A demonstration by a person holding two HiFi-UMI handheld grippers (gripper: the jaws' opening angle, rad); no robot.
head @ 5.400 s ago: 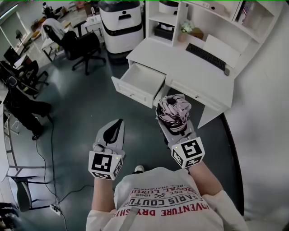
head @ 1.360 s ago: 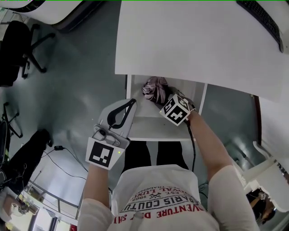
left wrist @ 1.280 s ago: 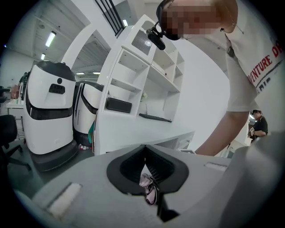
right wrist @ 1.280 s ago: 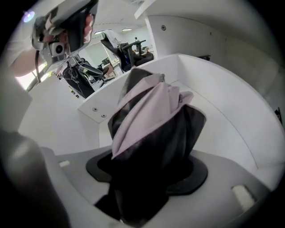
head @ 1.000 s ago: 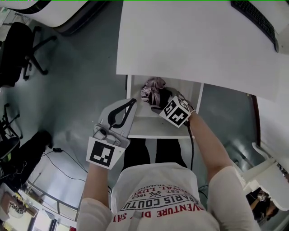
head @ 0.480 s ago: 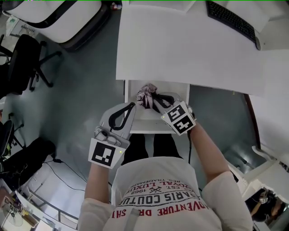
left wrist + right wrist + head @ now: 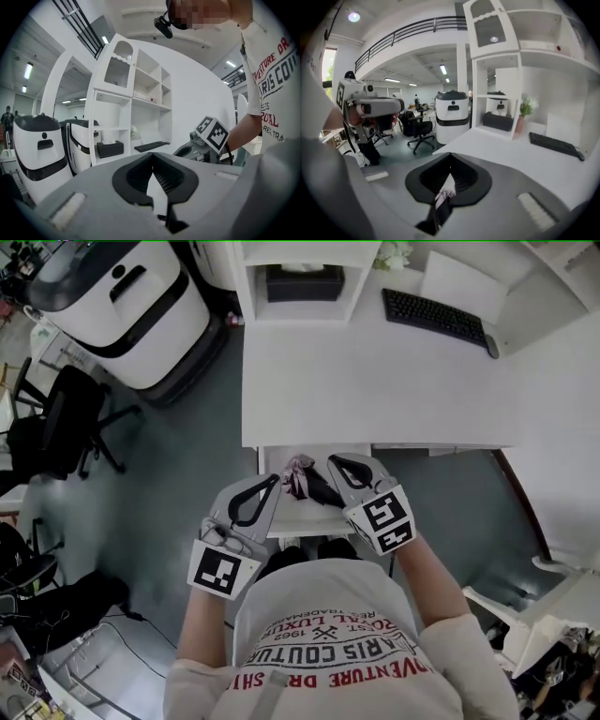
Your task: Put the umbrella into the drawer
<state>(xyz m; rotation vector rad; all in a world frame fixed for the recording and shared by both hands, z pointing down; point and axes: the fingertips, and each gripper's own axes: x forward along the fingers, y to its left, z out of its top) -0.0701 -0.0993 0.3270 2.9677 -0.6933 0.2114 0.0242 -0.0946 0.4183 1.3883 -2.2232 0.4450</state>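
Since the right gripper [image 7: 332, 462] hangs nearest over the open white drawer [image 7: 309, 519], we enter it first: its fingers have just been closing and now press together on nothing. Left gripper [image 7: 272, 482], just beside it over the drawer's left side: fingers likewise clenched, empty.

Folded umbrella of grey-pink patterned cloth with a black handle [image 7: 305, 479]: it lies inside the drawer, toward the back. We judge it light, with a soft, loose canopy that is apt to bunch or slip. The stiff black handle is where we would take hold.

Edges: the drawer walls stand near the umbrella on either side, and the white bench top [image 7: 375, 381] overhangs the drawer's rear. Open room: grey floor [image 7: 187, 446] to the left, and the drawer front looks free to push.

Farthest: a black keyboard [image 7: 436, 315] on the bench.
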